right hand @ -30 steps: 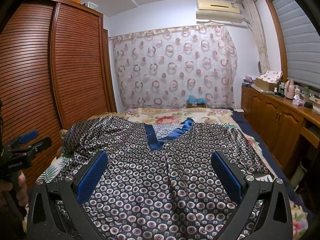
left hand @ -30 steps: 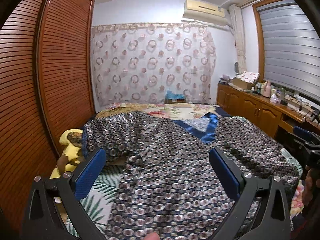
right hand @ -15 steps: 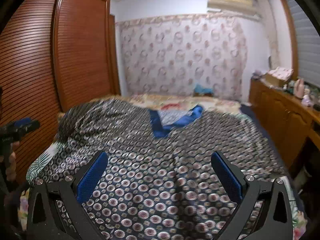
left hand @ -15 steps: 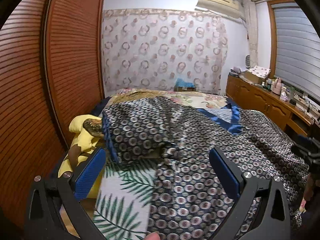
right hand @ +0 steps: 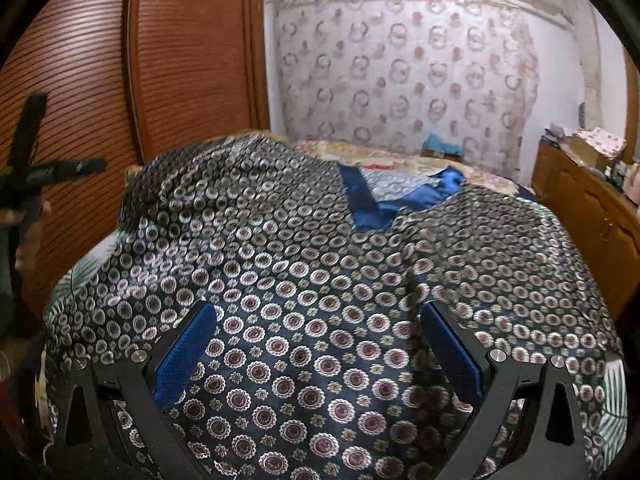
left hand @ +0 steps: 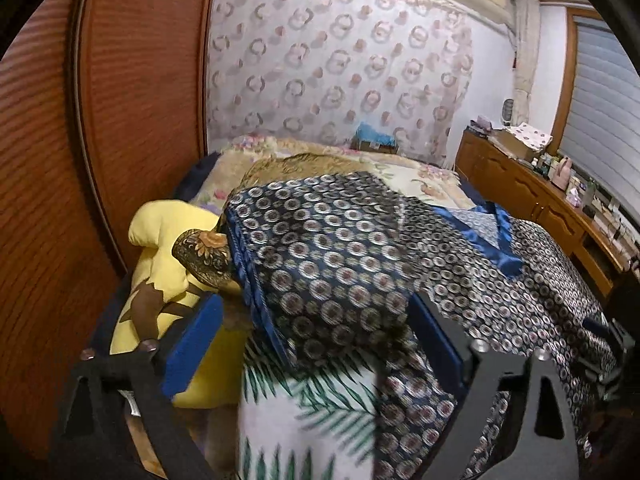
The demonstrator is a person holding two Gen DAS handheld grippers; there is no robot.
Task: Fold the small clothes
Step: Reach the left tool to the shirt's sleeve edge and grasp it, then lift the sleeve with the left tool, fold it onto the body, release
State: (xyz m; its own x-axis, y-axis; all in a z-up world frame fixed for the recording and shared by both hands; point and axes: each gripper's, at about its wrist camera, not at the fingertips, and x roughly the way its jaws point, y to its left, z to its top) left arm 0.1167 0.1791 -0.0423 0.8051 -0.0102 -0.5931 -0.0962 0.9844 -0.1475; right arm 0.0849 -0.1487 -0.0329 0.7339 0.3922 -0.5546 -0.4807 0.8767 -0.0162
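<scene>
A dark navy top with a circle pattern and a blue satin V-collar (right hand: 362, 200) lies spread on the bed (left hand: 312, 412). In the left wrist view its left sleeve (left hand: 320, 248) lies just beyond my left gripper (left hand: 316, 340), whose jaws are wide open and empty, low at the bed's left edge. In the right wrist view the top (right hand: 304, 288) fills the frame. My right gripper (right hand: 316, 344) is wide open and empty, low over the garment's lower middle. My left gripper also shows at the left (right hand: 40, 172).
A yellow plush toy (left hand: 168, 248) lies between the bed and the brown slatted wardrobe (left hand: 120, 100) on the left. A wooden cabinet (left hand: 532, 196) with clutter runs along the right. A patterned curtain (right hand: 400, 68) hangs behind the bed.
My left gripper has swung left and down toward the left sleeve and the bed's edge. My right gripper has dropped closer to the garment. Both stay open.
</scene>
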